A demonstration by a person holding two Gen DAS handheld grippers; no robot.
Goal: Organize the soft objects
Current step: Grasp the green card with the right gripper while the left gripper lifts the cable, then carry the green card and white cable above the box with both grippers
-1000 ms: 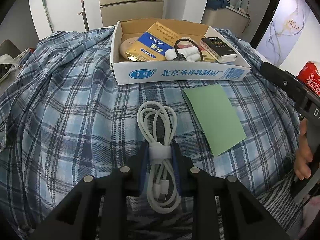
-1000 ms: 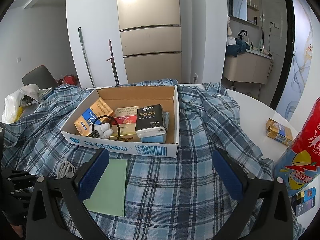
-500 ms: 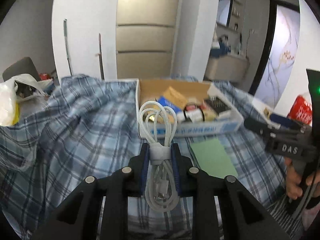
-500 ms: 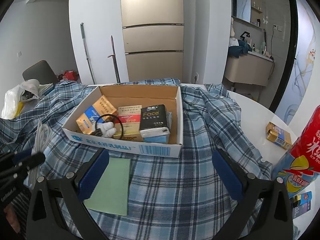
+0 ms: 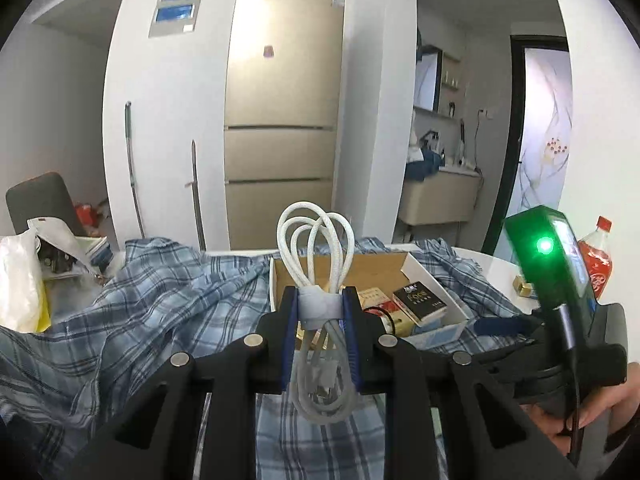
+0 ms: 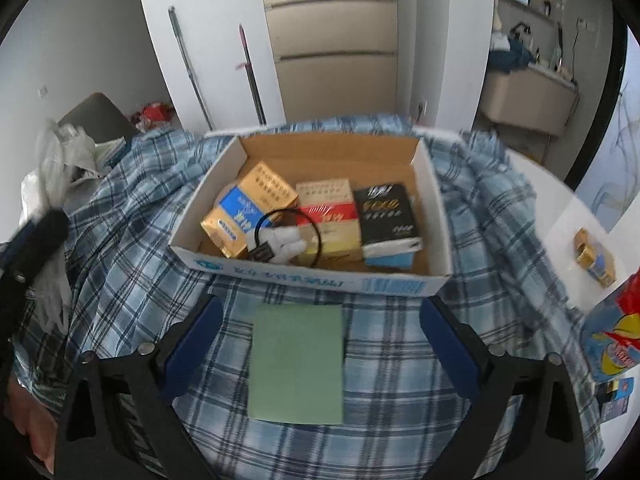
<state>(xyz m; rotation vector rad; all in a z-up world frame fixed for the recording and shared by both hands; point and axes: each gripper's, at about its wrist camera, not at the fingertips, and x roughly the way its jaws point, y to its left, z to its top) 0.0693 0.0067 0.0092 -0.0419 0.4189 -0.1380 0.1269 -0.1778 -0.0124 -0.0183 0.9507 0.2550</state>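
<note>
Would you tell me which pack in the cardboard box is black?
The black pack at the right end of the cardboard box; the others are gold-and-blue or cream-and-red.

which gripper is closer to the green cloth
Right. The right gripper hovers with the green cloth between its closing jaws. The left gripper is off to the side, clamping the white cable.

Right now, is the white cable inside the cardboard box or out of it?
Out: the left tool holds the white cable in the air, before the cardboard box.
</note>
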